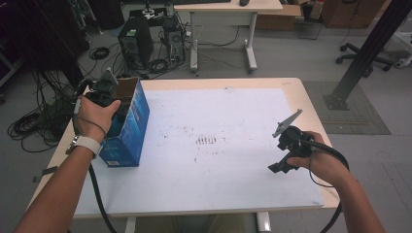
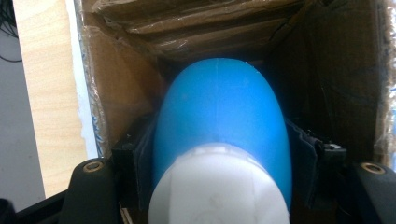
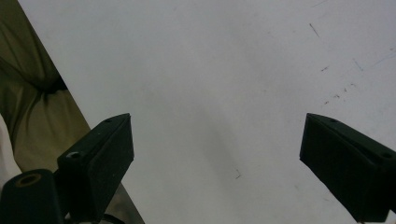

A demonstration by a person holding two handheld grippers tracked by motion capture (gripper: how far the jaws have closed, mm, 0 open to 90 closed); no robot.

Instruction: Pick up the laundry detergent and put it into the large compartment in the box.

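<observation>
While inside one box (image 2: 116, 93), seemingly one blue bottle (image 2: 224, 126).

Blue bottle (image 2: 224, 121) with white cap (image 2: 217, 186) inside blue-printed carton (image 1: 127, 127), brown cardboard within; white mat (image 1: 204, 145) speckled with dark marks on pale wood table (image 1: 291, 83); black jaws.

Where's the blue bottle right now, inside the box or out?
Inside: the blue bottle sits within the box's cardboard walls, between the left tool's jaws.
</observation>
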